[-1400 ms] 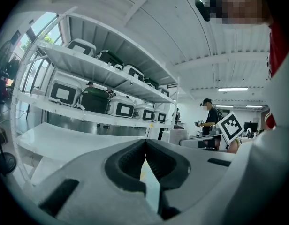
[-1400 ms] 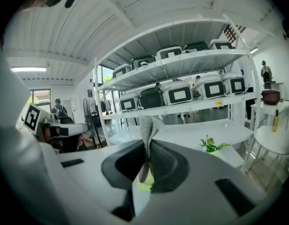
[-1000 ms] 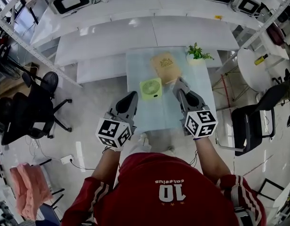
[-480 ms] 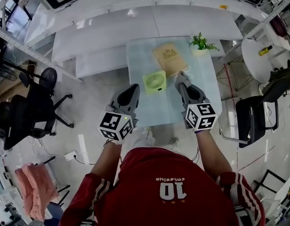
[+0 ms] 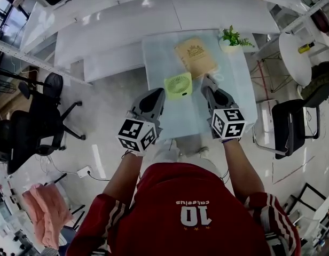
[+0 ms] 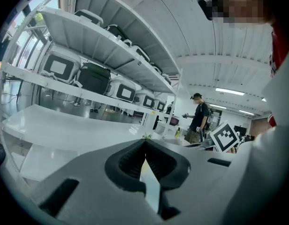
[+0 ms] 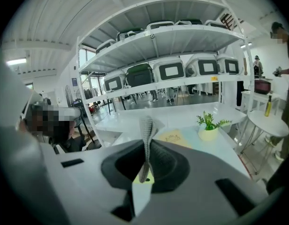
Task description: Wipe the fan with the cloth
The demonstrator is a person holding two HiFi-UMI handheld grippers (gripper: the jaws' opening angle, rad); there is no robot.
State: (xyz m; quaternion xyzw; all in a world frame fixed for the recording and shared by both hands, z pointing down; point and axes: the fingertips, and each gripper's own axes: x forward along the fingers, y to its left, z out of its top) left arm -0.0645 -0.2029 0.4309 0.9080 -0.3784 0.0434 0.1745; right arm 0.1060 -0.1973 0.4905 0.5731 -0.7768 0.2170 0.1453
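Gripping the cloth (image 7: 146,131) with the right gripper (image 7: 145,150): jaws closed on it, and a grey knitted fold stands up out of the pinch. Left gripper (image 6: 145,146) has its jaws closed tip to tip with nothing between them

Head view:
- fan (image 5: 178,86), green and square, sits on the glass table (image 5: 175,122) around the middle, grille facing up
- right gripper (image 5: 206,82) has its tips just beside the fan's right edge; can't tell if the cloth touches the fan, it's too small to make out there
- left gripper (image 5: 157,94) points at the fan's lower left corner, close but apart from it
- both grippers are over the table's near half, marker cubes toward the person

Other stuff on the table:
- tan pad with a printed emblem (image 5: 195,56) lying flat behind the fan, nearly touching its far right corner
- small potted plant (image 5: 232,37) at the far right corner; also visible in the right gripper view (image 7: 209,124), to the right of the pad (image 7: 172,137)

Surroundings: white shelves (image 7: 163,36) with cases behind the table, black office chair (image 5: 47,97) to the left on the floor, round white side table (image 5: 295,55) to the right. Left gripper view shows another person (image 6: 199,117) standing in the background
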